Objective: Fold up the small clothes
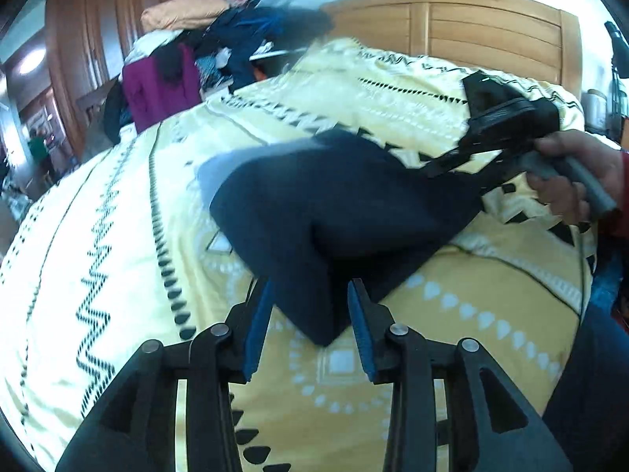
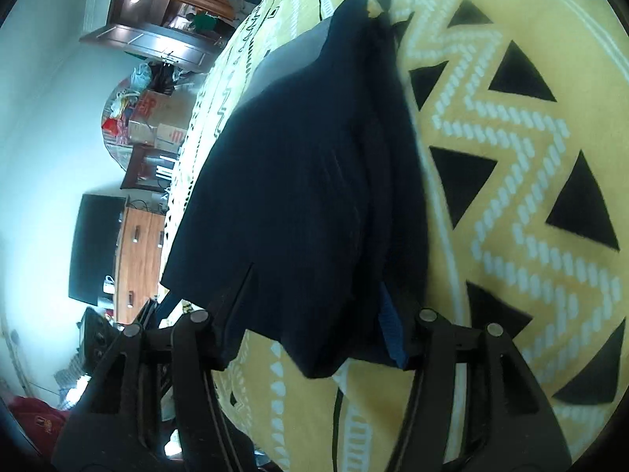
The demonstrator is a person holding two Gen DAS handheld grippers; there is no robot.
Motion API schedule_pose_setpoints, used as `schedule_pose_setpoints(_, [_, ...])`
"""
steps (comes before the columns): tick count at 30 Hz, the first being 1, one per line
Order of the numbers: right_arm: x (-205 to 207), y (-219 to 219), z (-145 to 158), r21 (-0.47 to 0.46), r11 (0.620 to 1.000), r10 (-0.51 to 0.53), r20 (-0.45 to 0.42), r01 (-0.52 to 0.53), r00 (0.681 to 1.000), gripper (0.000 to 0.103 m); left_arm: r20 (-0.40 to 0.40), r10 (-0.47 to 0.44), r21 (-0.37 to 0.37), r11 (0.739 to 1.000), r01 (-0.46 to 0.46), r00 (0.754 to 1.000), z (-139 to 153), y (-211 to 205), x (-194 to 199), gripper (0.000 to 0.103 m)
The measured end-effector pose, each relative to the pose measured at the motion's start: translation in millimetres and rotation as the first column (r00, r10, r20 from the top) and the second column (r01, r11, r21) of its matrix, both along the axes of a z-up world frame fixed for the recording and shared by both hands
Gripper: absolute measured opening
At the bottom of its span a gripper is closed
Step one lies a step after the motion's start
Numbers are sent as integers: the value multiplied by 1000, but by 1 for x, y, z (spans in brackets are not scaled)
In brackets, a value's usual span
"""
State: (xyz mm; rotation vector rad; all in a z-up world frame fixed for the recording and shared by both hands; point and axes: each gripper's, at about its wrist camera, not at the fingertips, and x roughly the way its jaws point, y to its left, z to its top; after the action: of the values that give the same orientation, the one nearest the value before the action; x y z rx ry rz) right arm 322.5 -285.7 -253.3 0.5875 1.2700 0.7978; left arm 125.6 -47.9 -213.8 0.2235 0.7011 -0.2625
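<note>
bedspread point(image 1: 118, 236) lies open left of dark garment point(image 1: 334, 204); clothes pile point(image 1: 204, 51) beyond.

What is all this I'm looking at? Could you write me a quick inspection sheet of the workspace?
Surface: a bed under a yellow patterned cover, wooden headboard behind.
Job's things: one dark navy garment lying on the cover, partly folded.
Clutter: a heap of clothes at the bed's far side; cardboard boxes on the floor.
Grippers: left gripper, jaws apart around the garment's near corner; right gripper, jaws spread with the garment's edge between them, held by a hand.
Cables: nothing seen clearly.
Surroundings: wooden wardrobe, a dark screen on a wooden cabinet.
</note>
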Motion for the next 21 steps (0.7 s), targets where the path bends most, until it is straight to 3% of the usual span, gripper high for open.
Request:
schedule_pose_setpoints(4, [6,10,-4,38,999,-6,-20,6,1000,57,-7,-10,12,1000,11,1000,-10,-8,17,46])
schedule_pose_setpoints(5, [6,14,-5,39,999,0,-20,0,1000,50,1,-6,26,1000,6,1000,-13,-10,21,49])
schedule_pose_setpoints(6, [6,20,-6,28,1000,6,-17,-5,1000,29,10,9,52,999,-10,1000,-17,-12,27,53])
schedule_pose_setpoints(8, [5,22,-8,-24,1000,-4,3,4,1000,3,3,42,95,995,-42,999,-27,-12,41,52])
schedule_pose_setpoints(10, [4,10,-7,-11,999,-38,20,38,999,2,-11,49,110,993,-47,999,-32,-2,48,42])
schedule_pose_setpoints(11, [2,7,-4,-17,999,-46,36,47,998,1,-9,38,164,986,-36,999,-33,3,45,40])
schedule_pose_setpoints(13, [2,0,-9,-8,999,-45,22,45,999,2,-3,-37,313,949,36,999,-39,4,31,40])
schedule_pose_setpoints(15, [3,1,-23,-26,999,-34,-13,34,999,2,-79,-112,371,919,134,991,-57,3,23,39])
schedule_pose_setpoints(17, [4,4,-26,-34,998,-44,-7,44,999,2,-83,-133,346,926,153,988,-59,6,19,38])
schedule_pose_setpoints(21, [3,4,-17,-36,998,-57,28,58,998,3,-27,-134,207,969,137,991,-16,12,3,39])
